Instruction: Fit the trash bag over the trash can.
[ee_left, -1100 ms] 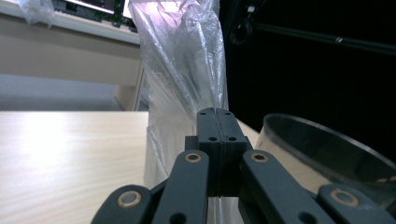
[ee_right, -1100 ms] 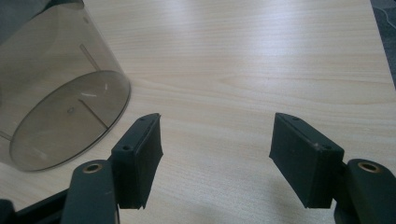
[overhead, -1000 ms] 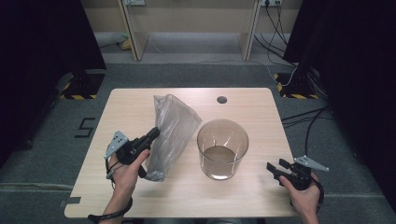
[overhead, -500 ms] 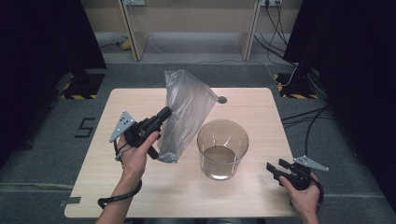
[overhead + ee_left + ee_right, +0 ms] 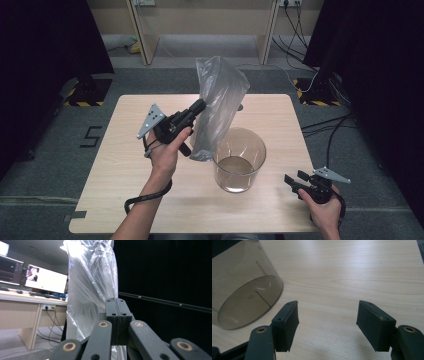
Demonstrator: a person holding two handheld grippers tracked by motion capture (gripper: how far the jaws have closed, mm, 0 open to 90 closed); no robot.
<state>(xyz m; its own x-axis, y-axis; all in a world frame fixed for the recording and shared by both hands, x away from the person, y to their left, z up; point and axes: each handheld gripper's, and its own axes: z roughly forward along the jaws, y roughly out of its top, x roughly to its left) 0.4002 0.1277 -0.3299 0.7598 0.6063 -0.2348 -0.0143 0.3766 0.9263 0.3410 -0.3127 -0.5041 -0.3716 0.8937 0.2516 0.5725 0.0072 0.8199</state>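
Note:
A clear plastic bag (image 5: 219, 102) hangs in the air above the table, its lower end near the rim of a smoky transparent bin (image 5: 239, 159). My left gripper (image 5: 200, 106) is shut on the bag's side and holds it up. In the left gripper view the bag (image 5: 91, 285) rises past the closed gripper (image 5: 116, 302). My right gripper (image 5: 292, 179) rests low at the table's front right, open, with nothing between its fingers. The right gripper view has the open gripper (image 5: 327, 323) over bare wood and the bin (image 5: 244, 292) at the left.
The light wooden table (image 5: 125, 165) has a small round hole (image 5: 240, 107) near its far edge. Desk legs and cables stand on the floor behind the table. Monitors (image 5: 46, 278) show in the left gripper view.
My left gripper has lifted the bag off the table and carried it up and to the right, toward the bin. The right gripper has stayed in place.

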